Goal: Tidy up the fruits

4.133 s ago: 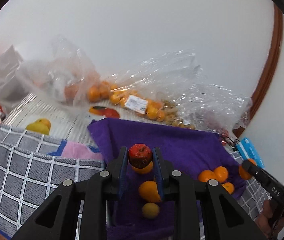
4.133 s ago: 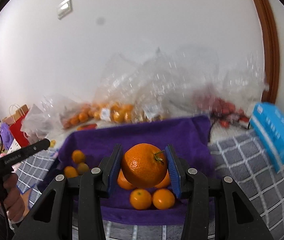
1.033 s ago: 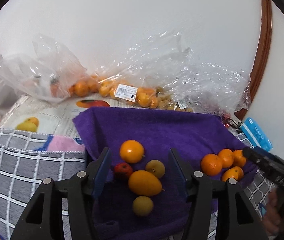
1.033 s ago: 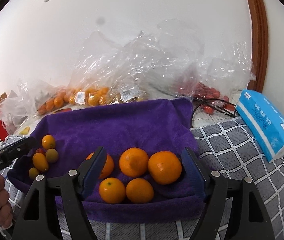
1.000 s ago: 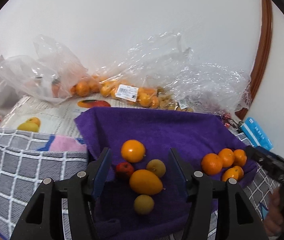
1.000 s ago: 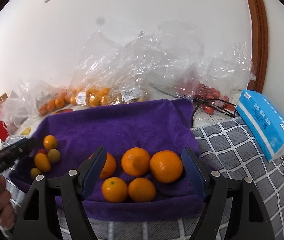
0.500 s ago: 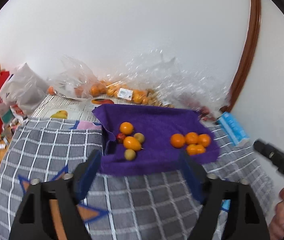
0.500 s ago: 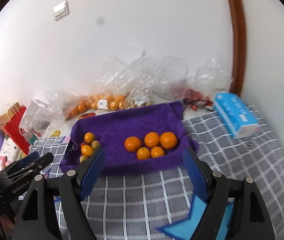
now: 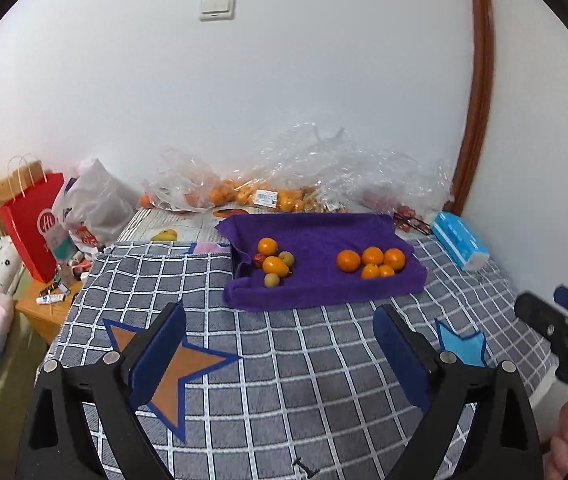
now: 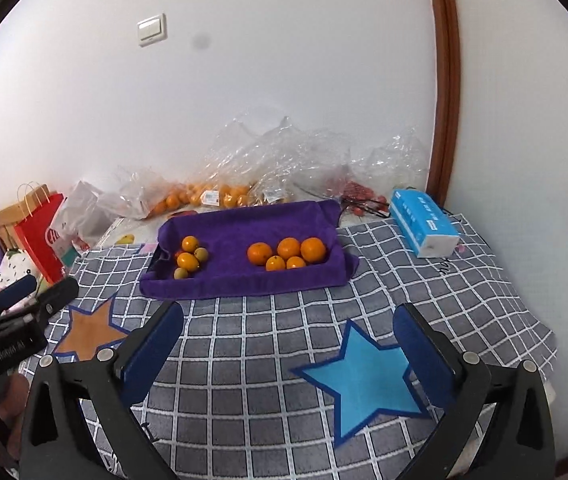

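Right wrist view shows oranges [image 10: 286,254] and mixed fruits [image 10: 189,260] grouped apart on the purple towel [image 10: 243,276] at mid-frame, sorting seemingly done, both the right gripper [image 10: 288,340] and the left gripper [image 9: 279,340] opening wide and empty.

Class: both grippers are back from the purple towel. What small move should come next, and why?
Probably none beyond resting both grippers. The towel already holds two sorted groups, five oranges and the mixed fruit. The left gripper and right gripper are empty, jaws opening.
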Motion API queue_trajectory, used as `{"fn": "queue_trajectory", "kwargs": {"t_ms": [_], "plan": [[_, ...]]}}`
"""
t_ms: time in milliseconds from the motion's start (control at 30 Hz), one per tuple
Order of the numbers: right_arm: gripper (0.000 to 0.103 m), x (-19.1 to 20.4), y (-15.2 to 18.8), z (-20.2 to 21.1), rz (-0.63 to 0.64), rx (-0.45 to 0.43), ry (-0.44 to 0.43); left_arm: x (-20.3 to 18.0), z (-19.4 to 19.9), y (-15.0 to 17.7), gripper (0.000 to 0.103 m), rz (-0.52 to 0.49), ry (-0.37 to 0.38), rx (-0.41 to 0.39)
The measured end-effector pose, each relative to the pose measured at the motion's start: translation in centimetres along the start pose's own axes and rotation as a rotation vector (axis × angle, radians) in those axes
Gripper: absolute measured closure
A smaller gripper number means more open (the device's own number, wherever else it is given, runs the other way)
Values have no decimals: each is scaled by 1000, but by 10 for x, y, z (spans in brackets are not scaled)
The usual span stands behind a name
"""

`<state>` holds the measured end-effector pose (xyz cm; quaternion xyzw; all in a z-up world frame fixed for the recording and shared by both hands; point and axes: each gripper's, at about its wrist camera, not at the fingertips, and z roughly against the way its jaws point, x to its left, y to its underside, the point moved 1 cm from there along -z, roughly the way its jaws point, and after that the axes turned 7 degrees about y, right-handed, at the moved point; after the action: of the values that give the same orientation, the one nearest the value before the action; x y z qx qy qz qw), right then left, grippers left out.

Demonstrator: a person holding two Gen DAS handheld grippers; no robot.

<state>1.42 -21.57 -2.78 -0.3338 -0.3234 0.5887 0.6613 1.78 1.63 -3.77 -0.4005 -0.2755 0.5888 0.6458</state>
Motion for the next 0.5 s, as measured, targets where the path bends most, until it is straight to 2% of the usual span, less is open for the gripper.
{"fn": "queue_trajectory", "kwargs": {"t_ms": [267, 500], "plan": [[0, 5, 1, 7, 23, -21, 27, -5, 5, -3, 8, 6, 4, -11], [0, 10, 5, 2, 31, -11, 31, -1, 6, -1, 8, 23, -22, -24]]}}
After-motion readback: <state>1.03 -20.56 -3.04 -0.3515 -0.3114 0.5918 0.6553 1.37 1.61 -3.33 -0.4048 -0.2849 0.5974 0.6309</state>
